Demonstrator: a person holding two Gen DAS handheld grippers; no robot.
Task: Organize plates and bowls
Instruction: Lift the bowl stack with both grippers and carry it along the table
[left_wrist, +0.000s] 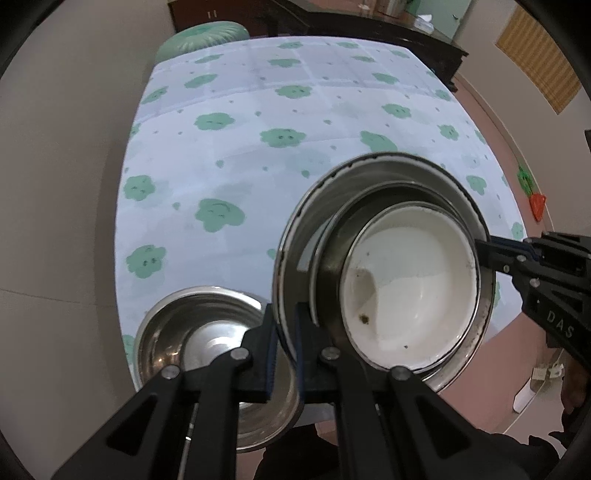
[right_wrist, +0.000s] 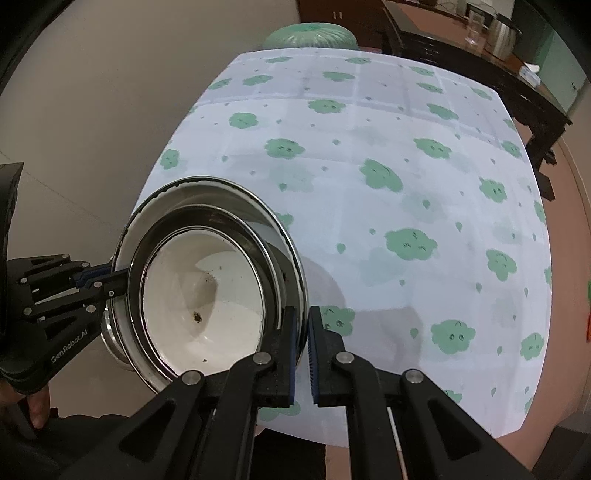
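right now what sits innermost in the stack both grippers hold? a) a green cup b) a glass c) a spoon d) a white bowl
d: the white bowl nests inside the steel dishes, clamped by the left gripper and right gripper.

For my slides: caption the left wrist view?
Both grippers pinch a nested bowl stack above another steel bowl.
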